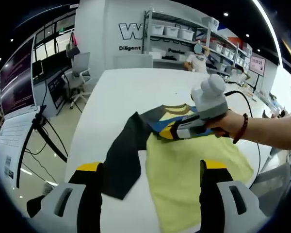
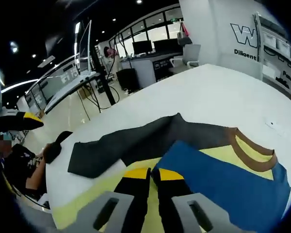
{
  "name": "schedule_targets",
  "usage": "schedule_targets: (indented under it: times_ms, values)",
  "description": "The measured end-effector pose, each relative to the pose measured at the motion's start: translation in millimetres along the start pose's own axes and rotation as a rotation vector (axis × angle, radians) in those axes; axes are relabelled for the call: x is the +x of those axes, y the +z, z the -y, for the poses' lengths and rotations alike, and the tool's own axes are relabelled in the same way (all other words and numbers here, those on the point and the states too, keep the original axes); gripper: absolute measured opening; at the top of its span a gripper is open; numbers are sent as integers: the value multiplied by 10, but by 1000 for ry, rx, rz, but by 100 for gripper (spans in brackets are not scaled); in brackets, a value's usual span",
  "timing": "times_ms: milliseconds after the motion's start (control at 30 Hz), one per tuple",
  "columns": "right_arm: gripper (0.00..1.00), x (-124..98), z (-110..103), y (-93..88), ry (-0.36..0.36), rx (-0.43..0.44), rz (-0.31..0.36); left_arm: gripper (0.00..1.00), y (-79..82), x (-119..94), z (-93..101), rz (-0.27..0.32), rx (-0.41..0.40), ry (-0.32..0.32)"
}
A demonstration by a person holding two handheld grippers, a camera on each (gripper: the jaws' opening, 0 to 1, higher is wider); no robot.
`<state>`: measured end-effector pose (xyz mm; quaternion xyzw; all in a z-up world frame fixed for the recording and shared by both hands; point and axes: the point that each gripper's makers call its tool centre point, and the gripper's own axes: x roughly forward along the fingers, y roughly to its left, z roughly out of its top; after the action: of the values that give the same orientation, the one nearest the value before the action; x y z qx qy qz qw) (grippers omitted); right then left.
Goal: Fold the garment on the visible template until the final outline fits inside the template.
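I see the garment (image 1: 194, 170) lying flat on the white bench (image 1: 131, 92). It is yellow, with a dark grey sleeve (image 2: 136, 141), a blue patch (image 2: 228, 179) and a brown collar (image 2: 254, 150). My left tongs (image 1: 153, 182) are spread wide above it and hold nothing. My right tongs (image 2: 150, 174) are pressed close together low over the yellow cloth; I cannot tell if they pinch it. In the left gripper view, a hand (image 1: 228, 124) with a red bracelet (image 1: 241, 128) holds them over the blue patch. Nothing lies on the garment. Past the bench stand shelves with boxes (image 1: 177, 31), an office chair (image 1: 80, 73) and a black stand (image 1: 41, 131).
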<state>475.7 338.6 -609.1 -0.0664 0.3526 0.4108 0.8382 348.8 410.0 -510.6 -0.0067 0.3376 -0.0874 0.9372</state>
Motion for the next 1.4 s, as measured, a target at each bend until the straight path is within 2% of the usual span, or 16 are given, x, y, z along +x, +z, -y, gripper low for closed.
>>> schedule_targets:
  times_ms: [167,233,300,367,433,533,600,800,1000,1233,1400]
  values:
    - [8,31,-209,-170,93,19,-46,82,9,-27,-43,5,-5,7]
    - [13,5,-240,-172,116,50,-43,83,3,-38,-42,6,-14,5]
    - [17,-42,-228,-98,121,83,-1,85,-6,-44,-26,4,-21,-6]
    - [20,-118,-171,28,114,88,57,86,-4,-48,-18,6,-28,-9]
    - [28,-205,-95,123,97,96,99,86,13,-58,-12,11,-24,-10]
    - [49,-380,86,265,56,106,172,91,66,-67,-7,36,-4,-5]
    - [56,-458,178,276,35,110,179,99,110,-74,2,61,-4,-5]
    - [74,-685,442,271,-24,122,198,99,118,-77,36,62,13,-9]
    - [79,-857,677,71,-85,157,175,99,80,-72,106,42,19,-23]
    - [80,-962,885,-187,-139,180,139,99,63,-110,168,37,27,-45]
    - [79,-1085,1105,-371,-211,176,118,98,57,-127,113,36,28,-15]
